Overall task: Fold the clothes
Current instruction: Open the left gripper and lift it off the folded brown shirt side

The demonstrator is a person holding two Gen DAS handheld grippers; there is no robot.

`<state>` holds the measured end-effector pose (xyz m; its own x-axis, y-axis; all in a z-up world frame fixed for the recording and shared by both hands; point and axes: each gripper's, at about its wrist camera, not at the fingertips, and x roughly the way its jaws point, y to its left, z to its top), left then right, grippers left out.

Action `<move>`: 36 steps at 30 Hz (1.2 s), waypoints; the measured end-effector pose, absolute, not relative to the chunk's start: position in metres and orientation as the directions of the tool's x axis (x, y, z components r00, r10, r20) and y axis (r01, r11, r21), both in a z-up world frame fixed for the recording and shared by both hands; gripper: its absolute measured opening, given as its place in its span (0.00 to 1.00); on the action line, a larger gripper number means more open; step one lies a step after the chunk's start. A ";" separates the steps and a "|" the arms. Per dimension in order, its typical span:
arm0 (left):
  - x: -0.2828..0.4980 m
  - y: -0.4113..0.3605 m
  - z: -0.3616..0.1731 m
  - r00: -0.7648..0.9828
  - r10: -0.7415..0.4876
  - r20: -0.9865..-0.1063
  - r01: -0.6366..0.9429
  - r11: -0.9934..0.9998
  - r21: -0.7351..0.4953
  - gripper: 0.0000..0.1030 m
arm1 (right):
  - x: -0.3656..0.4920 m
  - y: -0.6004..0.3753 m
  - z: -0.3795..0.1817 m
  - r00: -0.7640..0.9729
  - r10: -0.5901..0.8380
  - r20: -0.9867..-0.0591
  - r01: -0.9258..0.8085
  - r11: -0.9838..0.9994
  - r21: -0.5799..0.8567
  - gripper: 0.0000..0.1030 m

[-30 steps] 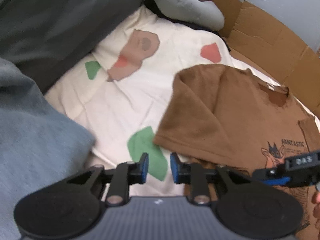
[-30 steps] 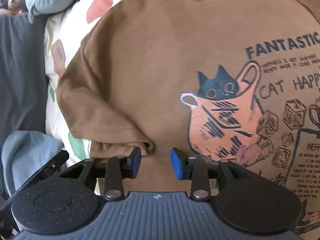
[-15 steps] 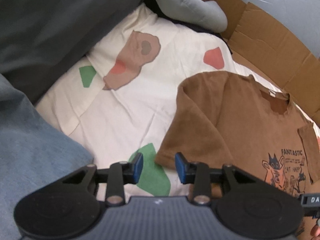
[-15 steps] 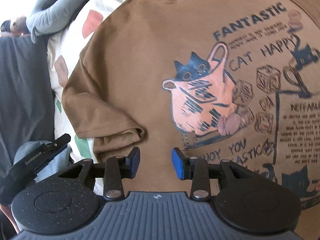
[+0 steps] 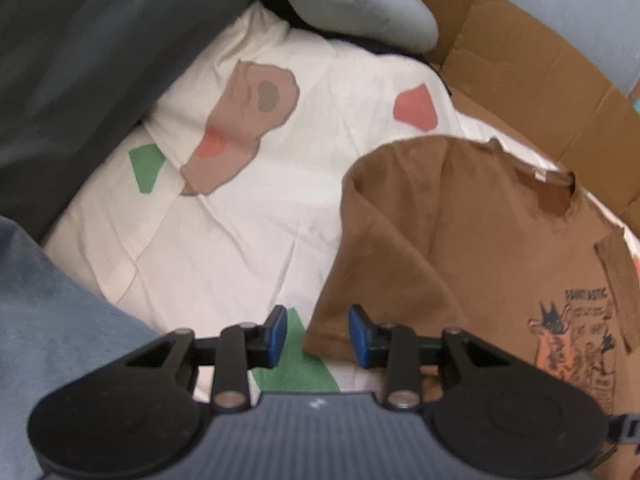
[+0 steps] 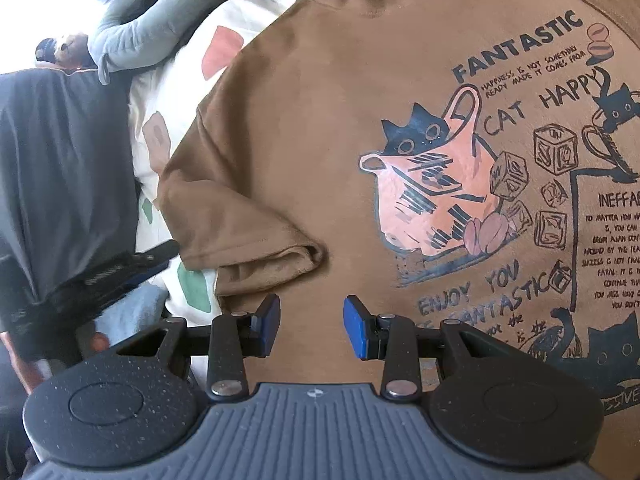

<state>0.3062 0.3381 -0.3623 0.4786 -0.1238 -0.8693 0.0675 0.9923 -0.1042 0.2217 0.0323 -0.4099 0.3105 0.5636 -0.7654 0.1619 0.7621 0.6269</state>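
Note:
A brown T-shirt (image 5: pixel 460 240) with a cat print lies flat, print up, on a white sheet with coloured patches (image 5: pixel 248 208). Its left sleeve (image 6: pixel 240 220) is folded in across the body. My left gripper (image 5: pixel 316 336) hangs open just above the sleeve's lower corner, nothing between its blue pads. My right gripper (image 6: pixel 310 326) is open too, over the shirt's body just below the sleeve cuff (image 6: pixel 296 264) and left of the printed text. The left gripper (image 6: pixel 120 276) shows as a dark blurred shape at the left of the right wrist view.
A dark grey cloth (image 5: pixel 80 60) and a blue-grey garment (image 5: pixel 52 320) lie to the left. A light grey sleeve (image 5: pixel 360 12) lies beyond the sheet. Flattened brown cardboard (image 5: pixel 540 72) borders the far right side. A person's fingers (image 6: pixel 96 344) show at lower left.
My left gripper pulled back and left from the sleeve hem and its jaws widened. My right gripper drew back and up, so more of the cat print and the text below it show.

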 end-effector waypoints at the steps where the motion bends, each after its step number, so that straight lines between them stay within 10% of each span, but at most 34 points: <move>1: 0.306 0.337 -0.366 0.486 -0.113 -0.867 0.076 0.993 -0.087 0.32 | 0.221 0.033 -0.410 0.311 0.564 -0.765 0.163 0.761 0.627 0.41; 8: 0.304 0.332 -0.383 0.462 -0.131 -0.877 0.089 0.991 -0.101 0.28 | 0.215 0.034 -0.416 0.297 0.555 -0.777 0.175 0.768 0.616 0.41; 11: 0.305 0.333 -0.384 0.447 -0.133 -0.884 0.064 0.991 -0.116 0.04 | 0.216 0.034 -0.413 0.306 0.553 -0.775 0.164 0.771 0.615 0.41; 27: 0.295 0.310 -0.320 0.497 -0.232 -0.836 0.097 0.972 -0.212 0.03 | 0.220 0.036 -0.390 0.412 0.528 -0.742 0.062 0.797 0.601 0.41; 36: 0.309 0.291 -0.291 0.511 -0.323 -0.797 0.147 0.946 -0.289 0.03 | 0.235 0.064 -0.359 0.490 0.518 -0.701 -0.096 0.832 0.547 0.66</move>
<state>0.3086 0.2915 -0.2908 0.5109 -0.3229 -0.7967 0.1467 0.9459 -0.2894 0.2353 0.0643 -0.3595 0.4905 0.5178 -0.7010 -0.0964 0.8316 0.5469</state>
